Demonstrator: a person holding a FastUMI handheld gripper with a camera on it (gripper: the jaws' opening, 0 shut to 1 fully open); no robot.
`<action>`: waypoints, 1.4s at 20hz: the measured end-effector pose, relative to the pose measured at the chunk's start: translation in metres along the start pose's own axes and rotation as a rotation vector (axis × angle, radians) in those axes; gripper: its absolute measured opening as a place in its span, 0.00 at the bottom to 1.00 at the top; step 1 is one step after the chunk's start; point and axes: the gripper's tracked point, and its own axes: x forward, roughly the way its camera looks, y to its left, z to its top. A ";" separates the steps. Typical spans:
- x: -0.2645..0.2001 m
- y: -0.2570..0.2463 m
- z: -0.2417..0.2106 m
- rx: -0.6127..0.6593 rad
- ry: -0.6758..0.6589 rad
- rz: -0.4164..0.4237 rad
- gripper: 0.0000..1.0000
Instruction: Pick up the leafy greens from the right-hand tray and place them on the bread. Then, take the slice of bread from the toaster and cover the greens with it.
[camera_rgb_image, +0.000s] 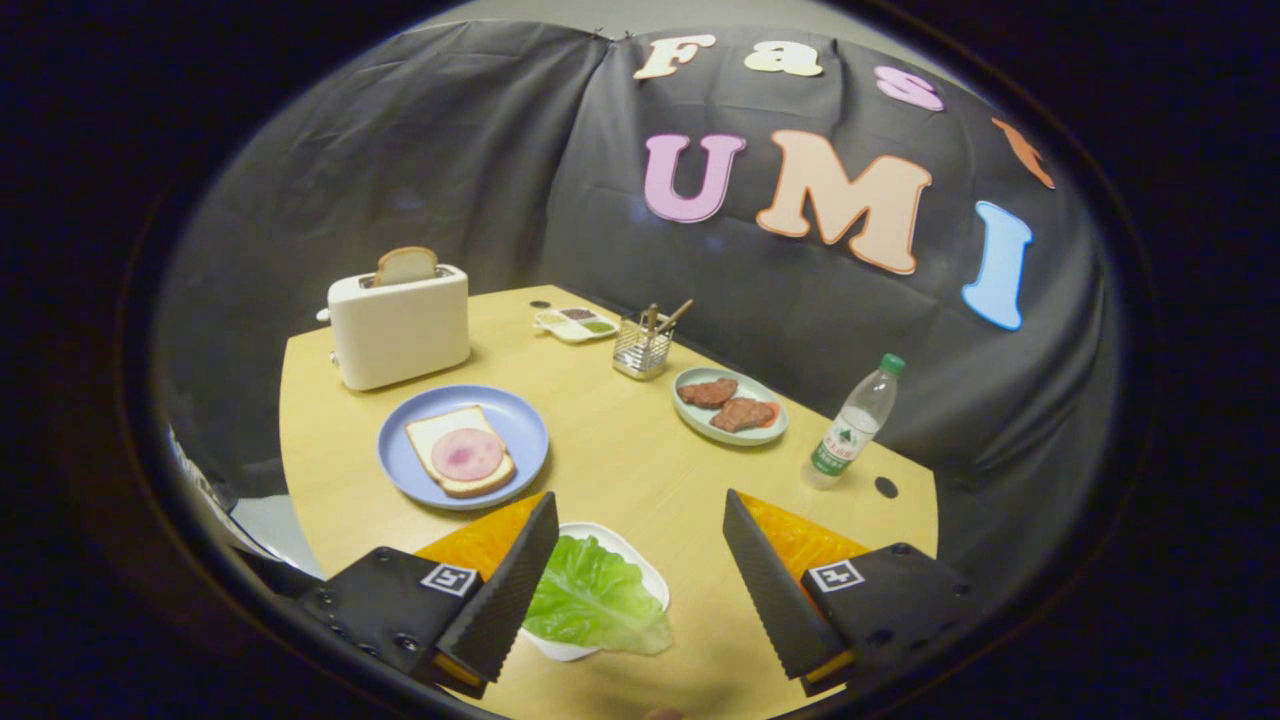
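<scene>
Nothing is done yet: the tongs (640, 570) hang spread and empty over the lettuce (595, 598), which lies in its white tray (640, 565) at the worktop's (620, 450) near edge. The toaster (400, 325) holds its slice (406, 265); the bread (460, 450) on the blue plate (520, 425) waits.

This is a staged recording booth set up as a mock kitchen, not a real home. Black cloth (480, 150) hangs as a wall across the upper half of the frame, behind a light wooden table (620, 460). On it stand a toaster (400, 325) at upper left, plates of food, a cutlery holder (642, 345) and a water bottle (855, 420) at right. The gripper (640, 570) at the bottom of the frame has its fingers spread wide.
</scene>
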 end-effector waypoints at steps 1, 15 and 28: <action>0.004 0.003 -0.006 -0.011 0.019 0.015 1.00; 0.050 0.038 -0.096 -0.004 0.250 0.128 1.00; 0.059 0.046 -0.134 0.189 0.388 0.123 0.99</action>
